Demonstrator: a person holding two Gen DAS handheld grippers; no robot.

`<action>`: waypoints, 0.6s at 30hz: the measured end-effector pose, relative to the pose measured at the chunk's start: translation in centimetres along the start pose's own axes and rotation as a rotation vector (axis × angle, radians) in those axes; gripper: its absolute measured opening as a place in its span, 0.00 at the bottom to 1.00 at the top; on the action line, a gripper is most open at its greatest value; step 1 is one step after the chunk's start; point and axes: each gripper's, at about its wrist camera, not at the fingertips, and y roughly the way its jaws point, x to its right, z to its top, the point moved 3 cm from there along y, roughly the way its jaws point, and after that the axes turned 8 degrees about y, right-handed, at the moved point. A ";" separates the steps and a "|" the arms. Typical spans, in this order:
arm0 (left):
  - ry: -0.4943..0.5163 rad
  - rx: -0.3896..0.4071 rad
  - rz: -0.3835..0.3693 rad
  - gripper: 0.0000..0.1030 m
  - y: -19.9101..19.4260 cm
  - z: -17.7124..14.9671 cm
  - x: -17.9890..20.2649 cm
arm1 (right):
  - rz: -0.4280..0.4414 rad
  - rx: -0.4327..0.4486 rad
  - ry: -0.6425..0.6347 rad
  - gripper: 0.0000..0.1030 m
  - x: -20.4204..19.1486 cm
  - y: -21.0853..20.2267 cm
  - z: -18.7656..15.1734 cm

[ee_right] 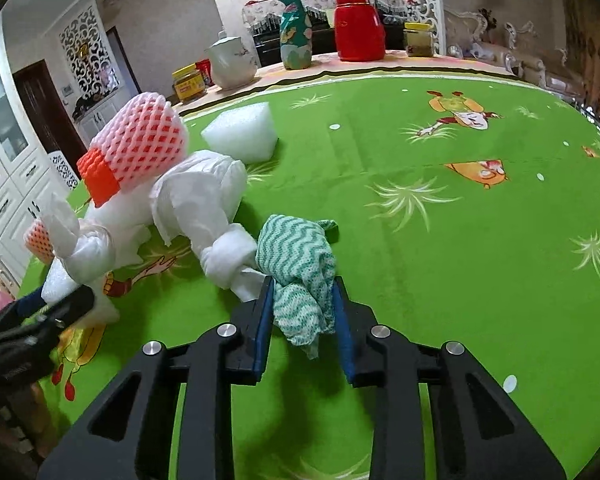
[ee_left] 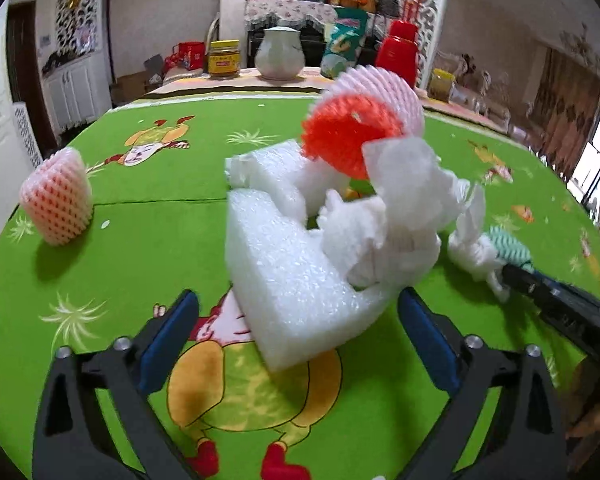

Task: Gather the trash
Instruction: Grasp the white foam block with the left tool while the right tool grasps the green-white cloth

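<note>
Green cloth [ee_right: 300, 264] pinched in down-tilted right claw [ee_right: 302, 312].

foam block [ee_left: 296, 276] before tissues [ee_left: 400, 216], on table [ee_left: 148, 240]

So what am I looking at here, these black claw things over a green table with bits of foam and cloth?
Those are two hand-held grippers, each carrying a camera that looks out along its fingers. The left camera shows the left gripper with open jaws either side of a white foam block. The right camera shows the right gripper closed on a green-and-white cloth. On the green tablecloth also lie crumpled white paper and pink foam fruit nets: trash being collected.
</note>
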 end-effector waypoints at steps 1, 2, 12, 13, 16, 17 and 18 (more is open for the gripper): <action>0.014 0.005 -0.005 0.76 0.0 -0.2 0.1 | -0.001 0.000 0.003 0.28 0.0 0.0 0.0; 0.019 0.005 -0.011 0.70 0.0 -0.2 0.2 | -0.004 -0.002 0.004 0.29 0.1 0.1 0.0; -0.022 0.117 -0.075 0.63 -2.3 -0.8 -2.8 | 0.000 0.031 0.021 0.44 0.4 -0.6 0.2; -0.024 0.145 -0.070 0.63 -2.8 -0.7 -3.1 | -0.004 0.036 0.022 0.44 0.5 -0.7 0.2; 0.000 0.239 -0.025 0.63 -4.4 -0.4 -3.1 | -0.009 0.043 0.025 0.44 0.5 -0.8 0.3; 0.003 0.254 -0.019 0.63 -4.6 -0.3 -3.1 | -0.014 0.044 0.028 0.44 0.5 -0.8 0.3; 0.000 0.271 -0.014 0.63 -4.9 -0.3 -3.1 | -0.021 0.045 0.031 0.44 0.6 -0.8 0.3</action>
